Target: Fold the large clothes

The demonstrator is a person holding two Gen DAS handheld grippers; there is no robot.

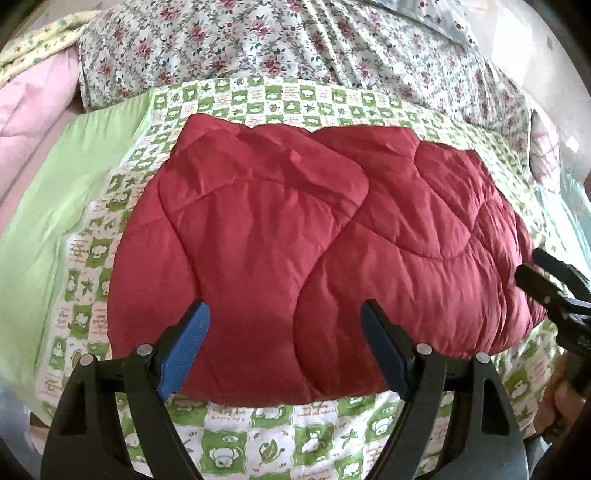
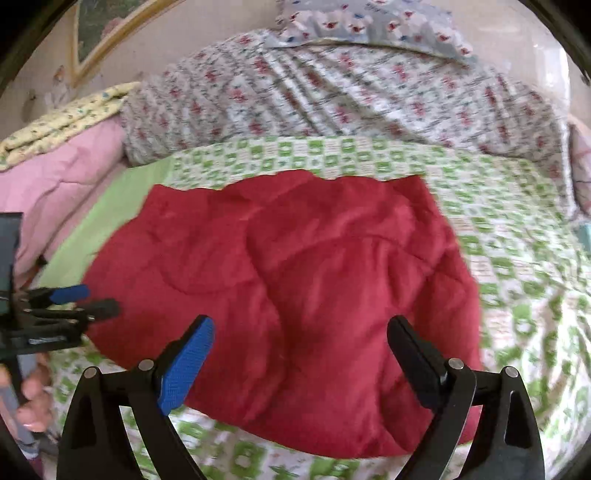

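A red quilted padded garment [image 1: 314, 236] lies folded in a thick bundle on a green-and-white checked bedsheet [image 1: 280, 439]. It also shows in the right wrist view [image 2: 295, 288]. My left gripper [image 1: 286, 317] is open and empty, its fingers hovering over the bundle's near edge. My right gripper [image 2: 301, 328] is open and empty over the same near edge, further right. The right gripper shows at the left wrist view's right edge [image 1: 535, 266], beside the bundle's right end. The left gripper shows at the right wrist view's left edge [image 2: 92, 301], beside the bundle's left end.
A floral duvet [image 1: 295, 40] is heaped behind the red bundle. A pink quilt [image 2: 62, 192] and a yellow patterned cloth [image 2: 70, 122] lie at the back left. A plain green strip [image 1: 66, 192] borders the sheet on the left. A patterned pillow [image 2: 369, 26] lies far back.
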